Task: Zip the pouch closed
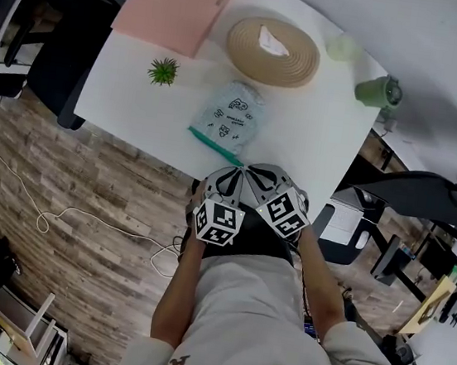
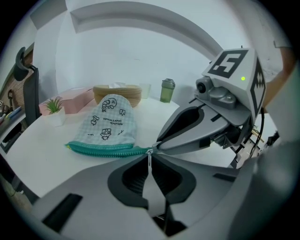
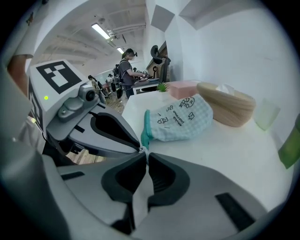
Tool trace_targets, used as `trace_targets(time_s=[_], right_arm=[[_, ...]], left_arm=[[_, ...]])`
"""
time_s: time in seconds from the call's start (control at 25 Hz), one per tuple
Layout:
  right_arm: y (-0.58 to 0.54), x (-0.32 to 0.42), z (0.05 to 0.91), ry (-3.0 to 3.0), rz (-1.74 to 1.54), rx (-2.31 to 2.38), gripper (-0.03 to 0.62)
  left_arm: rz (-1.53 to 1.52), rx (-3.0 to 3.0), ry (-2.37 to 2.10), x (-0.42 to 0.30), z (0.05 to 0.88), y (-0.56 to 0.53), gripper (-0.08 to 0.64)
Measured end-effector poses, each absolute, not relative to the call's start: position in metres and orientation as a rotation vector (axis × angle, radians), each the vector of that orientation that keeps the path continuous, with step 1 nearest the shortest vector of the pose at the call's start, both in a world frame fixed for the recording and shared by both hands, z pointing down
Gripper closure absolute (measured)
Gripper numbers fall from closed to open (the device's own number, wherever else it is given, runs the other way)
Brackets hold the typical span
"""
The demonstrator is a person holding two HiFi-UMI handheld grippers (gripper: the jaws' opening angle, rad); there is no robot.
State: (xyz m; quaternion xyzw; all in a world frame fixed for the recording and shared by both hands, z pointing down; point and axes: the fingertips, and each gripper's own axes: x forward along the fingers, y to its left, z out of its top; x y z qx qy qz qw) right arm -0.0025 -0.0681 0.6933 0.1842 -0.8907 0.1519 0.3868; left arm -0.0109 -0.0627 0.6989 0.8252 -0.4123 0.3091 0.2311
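Pouch (image 1: 229, 115) | left gripper (image 2: 151, 151) clamped on zipper pull (image 2: 151, 161) | right gripper (image 3: 146, 153) closed on zipper end (image 3: 143, 140)

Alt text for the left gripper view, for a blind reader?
The left tongs are shut on the zip pull at the end of a checked pouch's teal zipper; the right tongs touch that same corner. The pouch lies on a white table.

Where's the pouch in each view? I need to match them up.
Head view: pouch mid-table, just below the basket in the picture.
Left gripper view: pouch left of centre, in front of the basket.
Right gripper view: pouch upper centre, left of the basket.
Shared landmark: the round tan basket.
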Motion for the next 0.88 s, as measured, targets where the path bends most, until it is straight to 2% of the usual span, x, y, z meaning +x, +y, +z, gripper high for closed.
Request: trace_targets(time_s=[0.12, 0.88], right_arm=[[-0.0650, -0.0037, 0.6934, -2.265, 0.377, 0.457, 0.574], [-0.0618, -0.0012, 0.6889, -2.236, 0.345, 0.489, 0.583]], left_arm=[[0.879, 2.277, -1.115, -0.0112, 0.6995, -0.0613, 0.558], [0.926, 2.301, -1.061, -0.0162, 0.6939, -0.0608, 0.561]])
